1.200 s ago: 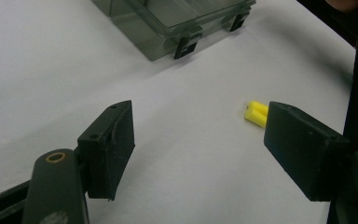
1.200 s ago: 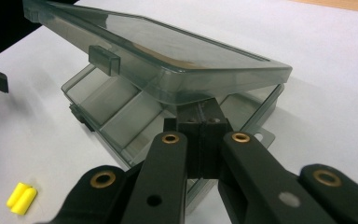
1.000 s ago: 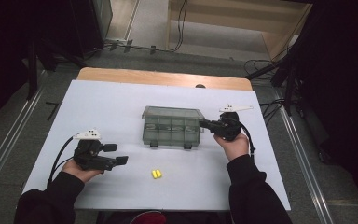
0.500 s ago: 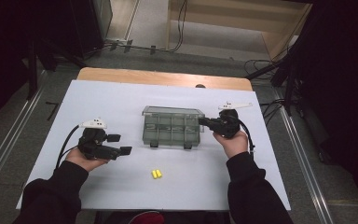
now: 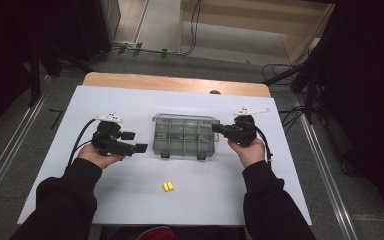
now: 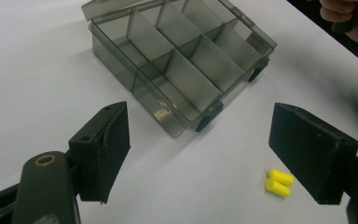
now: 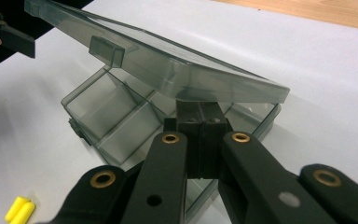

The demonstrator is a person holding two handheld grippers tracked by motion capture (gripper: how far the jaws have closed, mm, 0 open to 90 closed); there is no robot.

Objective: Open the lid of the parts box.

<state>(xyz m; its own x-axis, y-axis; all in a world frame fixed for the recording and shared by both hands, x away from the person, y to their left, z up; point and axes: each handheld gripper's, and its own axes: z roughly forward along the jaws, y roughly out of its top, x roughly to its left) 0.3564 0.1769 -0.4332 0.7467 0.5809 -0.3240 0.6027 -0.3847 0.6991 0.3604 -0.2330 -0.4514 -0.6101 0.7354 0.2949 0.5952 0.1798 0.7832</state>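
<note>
We look down from above the table (image 5: 130,210), our gripper cameras sit close, both sharing the compartment box (image 6: 182,70) and yellow earplugs (image 7: 18,209).

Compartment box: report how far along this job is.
Done: the compartment box is open, and its lid is propped up by the shut right tongs wedged under its edge. In hand: the left tongs are open, empty, aimed toward the two yellow earplugs on the white table. Left: pick up the earplugs, likely drop them into an empty compartment, then lower the lid.
</note>
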